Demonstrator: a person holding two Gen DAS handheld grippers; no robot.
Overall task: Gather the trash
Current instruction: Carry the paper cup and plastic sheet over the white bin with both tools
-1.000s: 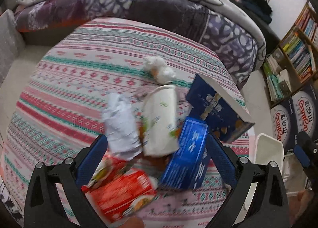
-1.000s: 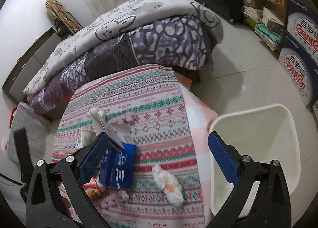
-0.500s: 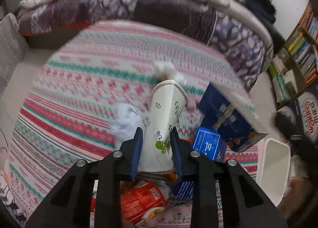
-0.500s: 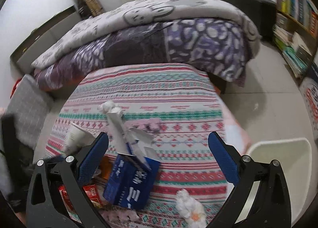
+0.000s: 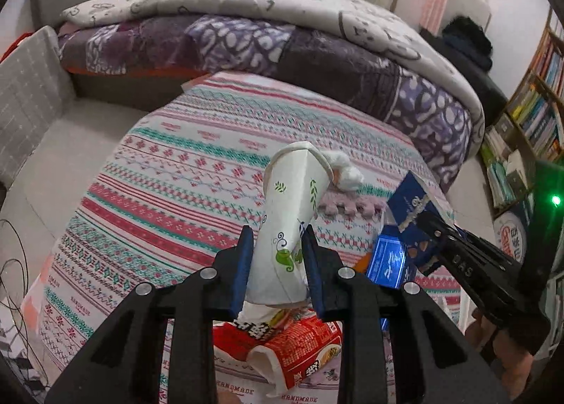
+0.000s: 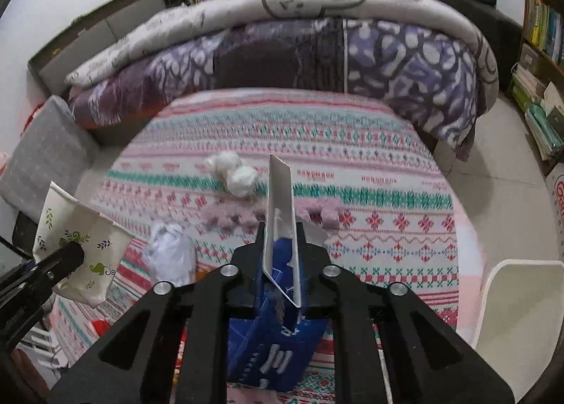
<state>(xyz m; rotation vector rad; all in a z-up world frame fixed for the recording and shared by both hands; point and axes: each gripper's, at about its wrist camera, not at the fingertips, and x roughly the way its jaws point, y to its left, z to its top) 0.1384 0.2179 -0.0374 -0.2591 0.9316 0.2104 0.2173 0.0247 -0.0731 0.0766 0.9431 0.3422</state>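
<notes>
A bedroom: a bed carries a striped pink, red and teal patterned bedspread (image 5: 197,171), with a folded purple and grey quilt (image 5: 317,44) piled along its far edge and bookshelves (image 5: 535,111) against the wall at 3 o'clock.

Left gripper (image 5: 276,263): fingers closed on a crumpled white paper cup with green leaf print (image 5: 292,213). The blue pads press the lower half of the cup from both sides. The cup is held clear of the bedspread, rim tilted toward 12 o'clock. In the right wrist view the same cup (image 6: 75,242) appears at 9 o'clock.

Right gripper (image 6: 280,256): its fingers have just been closing and now clamp the open flap of a dark blue cardboard box (image 6: 278,330). The pale inner face of the flap stands upright between the fingers; the box body hangs below them.

Items lying on the bedspread:
- a wad of white tissue (image 6: 232,171), at 11 o'clock from the right gripper;
- a strip of pale pink foam pieces (image 6: 236,215), just beside that wad;
- a crumpled white paper (image 6: 172,256), at 9 o'clock from the right gripper;
- a red printed snack wrapper (image 5: 292,344), directly below the held cup;
- a small bright blue packet (image 5: 386,261), touching the dark blue box.

A white plastic waste bin (image 6: 521,309) stands on the floor beside the bed, at 3 o'clock.
</notes>
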